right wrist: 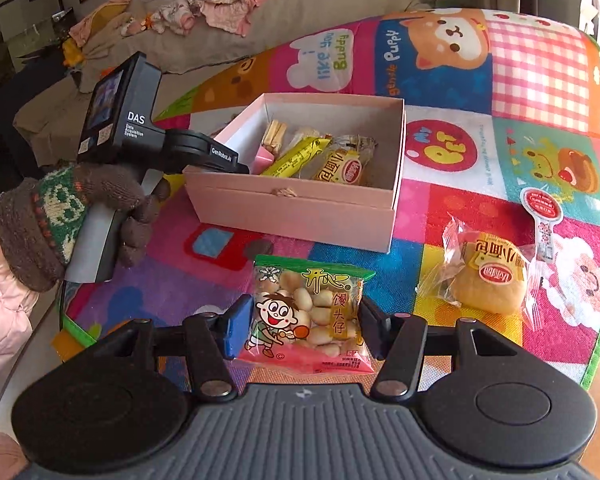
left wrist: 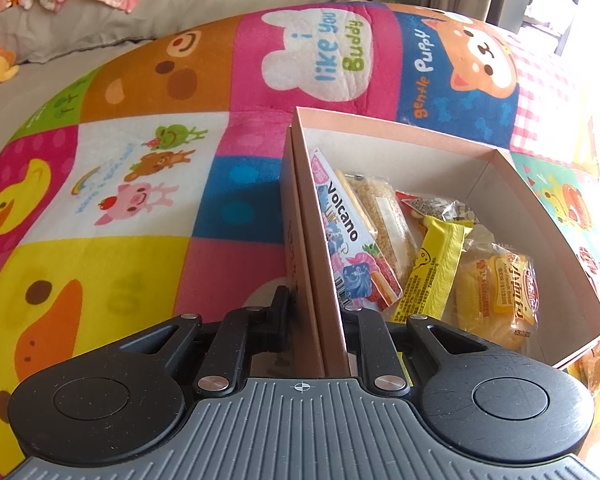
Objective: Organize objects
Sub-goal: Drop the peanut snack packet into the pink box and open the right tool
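a grey sofa (right wrist: 228,36) strewn with pink clothes (right wrist: 220,8) sits behind the cartoon patchwork mat (left wrist: 140,168) — bright daylight (from the right) washes one edge.

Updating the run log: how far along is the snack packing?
Done: several snacks already lie in the pink box, including a yellow bar and a bread bun. In hand: the right gripper is closed on the biscuit bag; the left gripper clamps the box wall, steadying it. Left: that bag, plus the wrapped bun and a red-labelled packet on the mat.
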`<action>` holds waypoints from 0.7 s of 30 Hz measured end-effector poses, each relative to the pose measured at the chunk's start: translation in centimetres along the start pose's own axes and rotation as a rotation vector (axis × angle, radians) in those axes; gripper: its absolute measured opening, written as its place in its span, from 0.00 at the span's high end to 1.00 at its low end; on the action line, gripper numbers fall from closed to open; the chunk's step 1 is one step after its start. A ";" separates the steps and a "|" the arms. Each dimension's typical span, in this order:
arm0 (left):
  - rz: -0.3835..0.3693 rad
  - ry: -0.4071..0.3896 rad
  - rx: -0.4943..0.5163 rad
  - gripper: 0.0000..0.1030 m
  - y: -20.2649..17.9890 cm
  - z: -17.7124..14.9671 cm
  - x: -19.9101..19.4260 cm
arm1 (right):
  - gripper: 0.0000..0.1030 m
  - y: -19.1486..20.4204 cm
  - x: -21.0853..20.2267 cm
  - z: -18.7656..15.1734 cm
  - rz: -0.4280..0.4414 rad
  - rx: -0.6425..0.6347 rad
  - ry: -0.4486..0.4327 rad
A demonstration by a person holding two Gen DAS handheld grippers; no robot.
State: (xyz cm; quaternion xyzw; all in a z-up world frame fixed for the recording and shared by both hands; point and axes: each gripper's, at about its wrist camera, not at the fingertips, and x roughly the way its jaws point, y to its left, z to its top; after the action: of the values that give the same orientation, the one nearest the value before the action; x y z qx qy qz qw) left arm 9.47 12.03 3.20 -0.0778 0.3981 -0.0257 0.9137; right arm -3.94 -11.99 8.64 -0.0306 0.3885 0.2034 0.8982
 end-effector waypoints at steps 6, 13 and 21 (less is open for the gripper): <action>0.003 -0.017 0.004 0.83 -0.1 -0.3 -0.2 | 0.45 0.7 1.3 5.4 -0.017 -0.045 -0.060; -0.007 -0.015 -0.006 0.83 0.1 -0.2 -0.2 | 0.45 0.3 9.3 13.3 -0.038 -0.012 -0.038; -0.012 -0.018 -0.020 0.83 0.3 -0.3 -0.2 | 0.40 -1.1 18.0 17.4 0.041 0.167 0.040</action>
State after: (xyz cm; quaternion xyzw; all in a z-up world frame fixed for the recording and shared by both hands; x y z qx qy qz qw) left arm 9.06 12.31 3.11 -0.0898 0.3895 -0.0265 0.9163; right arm 19.48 -3.13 7.86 0.0480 0.4227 0.1880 0.8853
